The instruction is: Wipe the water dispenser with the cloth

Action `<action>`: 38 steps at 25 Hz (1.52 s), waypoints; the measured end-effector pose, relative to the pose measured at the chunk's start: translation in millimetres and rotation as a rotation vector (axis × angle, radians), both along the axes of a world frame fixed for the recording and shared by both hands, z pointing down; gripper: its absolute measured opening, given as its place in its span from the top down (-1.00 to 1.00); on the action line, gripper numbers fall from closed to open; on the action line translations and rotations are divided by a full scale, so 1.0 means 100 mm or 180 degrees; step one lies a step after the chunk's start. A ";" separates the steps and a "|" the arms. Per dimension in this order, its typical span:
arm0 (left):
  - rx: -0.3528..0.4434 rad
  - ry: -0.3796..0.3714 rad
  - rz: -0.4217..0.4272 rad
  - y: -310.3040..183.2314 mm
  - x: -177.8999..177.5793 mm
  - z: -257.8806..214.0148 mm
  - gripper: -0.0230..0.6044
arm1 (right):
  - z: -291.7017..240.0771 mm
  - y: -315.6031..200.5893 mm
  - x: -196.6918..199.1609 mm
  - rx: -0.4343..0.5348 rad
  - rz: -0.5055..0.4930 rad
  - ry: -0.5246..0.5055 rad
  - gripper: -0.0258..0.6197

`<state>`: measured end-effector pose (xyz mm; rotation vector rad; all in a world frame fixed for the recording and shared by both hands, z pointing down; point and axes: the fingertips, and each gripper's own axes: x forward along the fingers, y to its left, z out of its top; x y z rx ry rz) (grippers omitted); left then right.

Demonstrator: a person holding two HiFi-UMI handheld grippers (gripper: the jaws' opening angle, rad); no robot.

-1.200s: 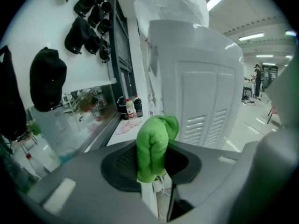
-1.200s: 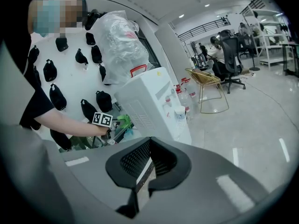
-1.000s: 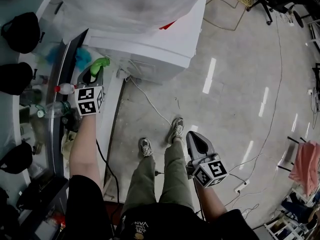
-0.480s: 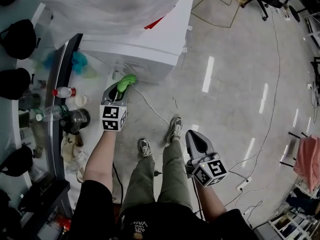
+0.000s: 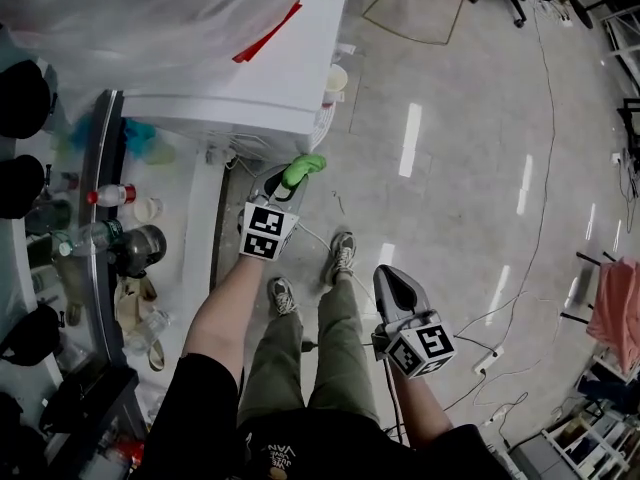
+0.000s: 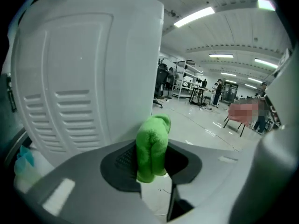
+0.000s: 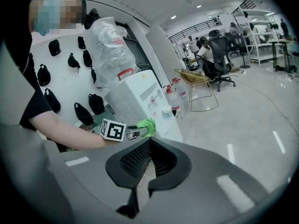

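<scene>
Overhead, the left claw [image 5: 290,180] was held out in front of the person at the near lower corner of the water dispenser [image 5: 270,78]. Its jaws were clamped on a bright green cloth [image 5: 303,168]. In the left gripper view the cloth [image 6: 153,146] stood up as a folded wad between the two dark pads, with its top poking above them. Behind it rose the dispenser's white panel with rows of vent slots [image 6: 70,106]. The cloth was close to that panel, but whether it touched could not be told from any view.

The dispenser was white and boxy, with a big bottle wrapped in clear plastic [image 5: 170,8] on top. A paper cup [image 5: 335,78] sat on its far side.

The right claw [image 5: 397,286] hung low at the person's right side, above the glossy floor [image 5: 450,168] and well apart from the dispenser. The right gripper view showed its jaws drawn together with only a thin slit left and nothing between them. That same view looked across at the left arm [image 7: 70,134] reaching toward the dispenser with the cloth at its tip.

- A shelf at the left [image 5: 100,268] carried bottles [image 5: 112,195] and a dark jar [image 5: 145,246].
- A white cable [image 5: 318,236] trailed over the floor near the person's shoes [image 5: 342,253].
- Black caps [image 7: 96,104] hung on the wall behind the dispenser.
- An office chair [image 7: 218,55] stood further back in the room.
</scene>
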<state>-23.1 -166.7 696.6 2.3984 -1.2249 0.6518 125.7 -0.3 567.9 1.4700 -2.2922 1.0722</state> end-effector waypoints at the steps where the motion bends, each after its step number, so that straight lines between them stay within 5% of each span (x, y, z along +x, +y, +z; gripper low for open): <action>1: -0.0013 0.0012 -0.0051 -0.04 -0.02 0.02 0.56 | 0.01 -0.01 0.03 -0.0003 0.0000 0.0011 0.90; 6: -0.0052 -0.0039 -0.0381 -0.14 -0.39 0.05 0.56 | 0.05 -0.02 0.06 -0.0002 0.0018 0.0004 0.90; 14: -0.0052 -0.0218 -0.1366 -0.30 -1.78 -0.06 0.56 | 0.05 -0.03 -0.03 -0.0063 -0.0102 0.0066 0.90; 20: -0.0019 -0.0377 -0.1812 -0.35 -2.54 -0.18 0.56 | 0.07 -0.03 -0.06 -0.0065 -0.0113 0.0143 0.90; 31: 0.0036 -0.0259 -0.1923 -0.14 -2.71 -0.42 0.56 | -0.10 0.02 -0.31 0.0065 -0.0165 0.0132 0.90; 38: 0.0182 -0.0160 -0.1730 0.13 -2.50 -0.86 0.56 | -0.39 0.05 -0.54 0.0245 -0.0243 0.0059 0.90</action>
